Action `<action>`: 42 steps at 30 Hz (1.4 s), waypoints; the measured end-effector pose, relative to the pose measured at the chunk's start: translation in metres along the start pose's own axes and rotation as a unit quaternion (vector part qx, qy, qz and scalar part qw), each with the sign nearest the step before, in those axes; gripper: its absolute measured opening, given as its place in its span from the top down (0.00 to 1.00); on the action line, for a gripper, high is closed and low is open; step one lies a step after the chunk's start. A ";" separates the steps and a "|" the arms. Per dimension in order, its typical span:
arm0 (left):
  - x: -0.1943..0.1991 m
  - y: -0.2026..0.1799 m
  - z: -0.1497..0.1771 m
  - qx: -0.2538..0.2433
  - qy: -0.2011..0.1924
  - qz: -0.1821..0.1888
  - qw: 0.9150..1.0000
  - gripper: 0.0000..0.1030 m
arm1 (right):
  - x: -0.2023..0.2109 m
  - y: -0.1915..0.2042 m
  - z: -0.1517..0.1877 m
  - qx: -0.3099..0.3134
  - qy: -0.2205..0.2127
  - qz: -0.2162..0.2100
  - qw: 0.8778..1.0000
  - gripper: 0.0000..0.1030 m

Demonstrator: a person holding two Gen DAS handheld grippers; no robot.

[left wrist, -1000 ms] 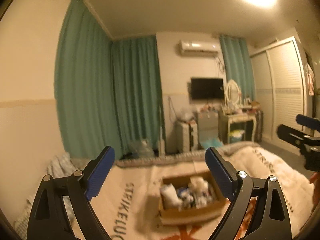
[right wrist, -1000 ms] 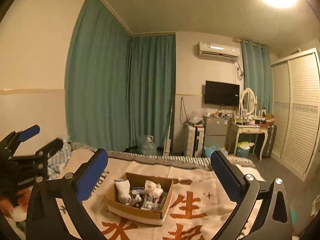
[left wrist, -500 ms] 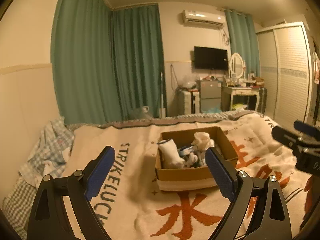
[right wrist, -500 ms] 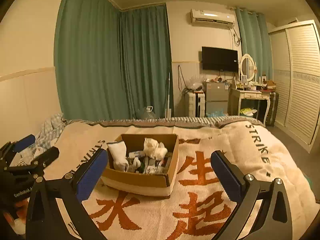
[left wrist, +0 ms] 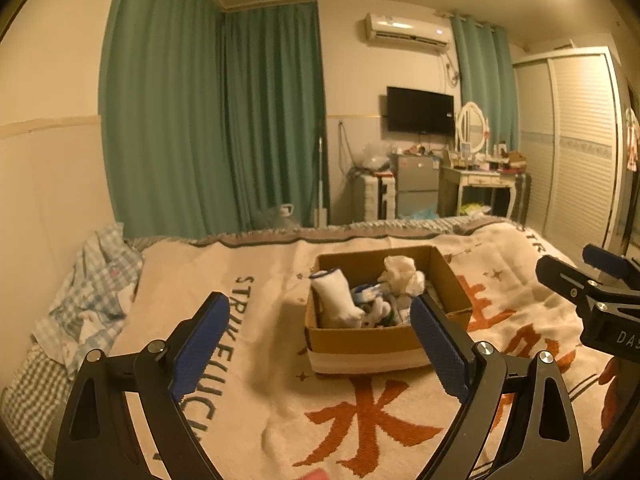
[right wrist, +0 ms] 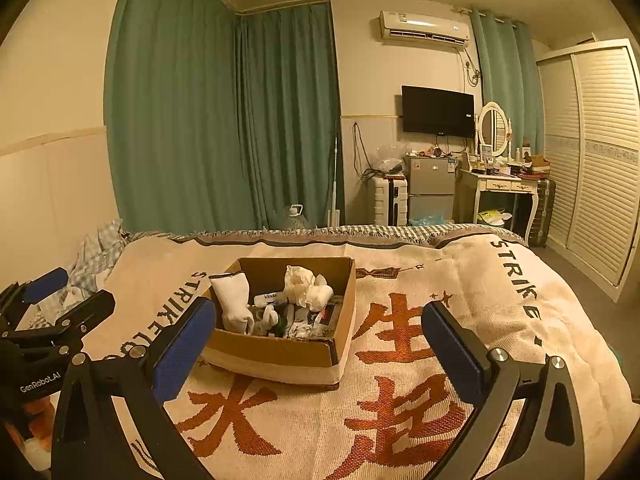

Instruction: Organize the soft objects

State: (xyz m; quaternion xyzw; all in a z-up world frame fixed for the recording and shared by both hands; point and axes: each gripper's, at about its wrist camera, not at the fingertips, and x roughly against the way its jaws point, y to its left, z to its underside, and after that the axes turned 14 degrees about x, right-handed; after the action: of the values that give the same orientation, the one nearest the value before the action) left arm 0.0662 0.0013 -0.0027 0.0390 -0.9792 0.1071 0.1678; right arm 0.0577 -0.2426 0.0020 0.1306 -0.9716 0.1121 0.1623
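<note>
An open cardboard box [left wrist: 368,340] [right wrist: 280,350] sits on the bed's cream blanket [left wrist: 260,396] [right wrist: 400,400]. It holds several soft items: a white sock [left wrist: 334,298] [right wrist: 234,300] standing at the left, a crumpled white cloth [left wrist: 402,274] [right wrist: 306,284], and smaller pieces. My left gripper [left wrist: 320,340] is open and empty, above the blanket just in front of the box. My right gripper [right wrist: 320,344] is open and empty, in front of the box and to its right. Each gripper shows at the edge of the other's view.
A checked cloth [left wrist: 92,292] lies bunched at the bed's left edge by the wall. Beyond the bed's far end stand green curtains [left wrist: 208,120], a small fridge [right wrist: 430,188], a dressing table [right wrist: 504,192] and a louvred wardrobe [right wrist: 600,152].
Both views tilted down from the ceiling toward the bed. Both grippers have come nearer the box, which now looks larger. Both stayed open.
</note>
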 end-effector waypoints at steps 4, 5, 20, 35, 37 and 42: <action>0.002 0.002 -0.001 0.006 -0.002 0.005 1.000 0.10 | 0.001 0.002 0.001 0.005 0.001 0.005 1.000 0.00; 0.002 0.003 0.000 0.007 -0.001 0.005 1.000 0.10 | 0.001 0.003 0.001 0.006 0.002 0.005 1.000 0.00; 0.001 0.004 0.001 0.005 -0.002 0.006 1.000 0.10 | -0.001 0.006 0.001 0.009 0.005 0.006 1.000 0.00; 0.000 0.004 0.003 0.001 -0.001 0.007 1.000 0.10 | -0.001 0.005 0.004 0.006 0.010 0.004 1.000 0.00; 0.000 0.003 0.004 0.001 -0.001 0.006 1.000 0.10 | 0.000 0.005 0.004 0.006 0.010 0.004 1.000 0.00; 0.000 0.003 0.004 0.000 -0.001 0.007 1.000 0.10 | -0.001 0.006 0.004 0.006 0.012 0.003 1.000 0.00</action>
State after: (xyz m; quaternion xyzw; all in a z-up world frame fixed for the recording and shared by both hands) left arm 0.0650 0.0035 -0.0067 0.0320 -0.9796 0.1088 0.1660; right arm 0.0553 -0.2380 -0.0033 0.1268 -0.9695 0.1196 0.1725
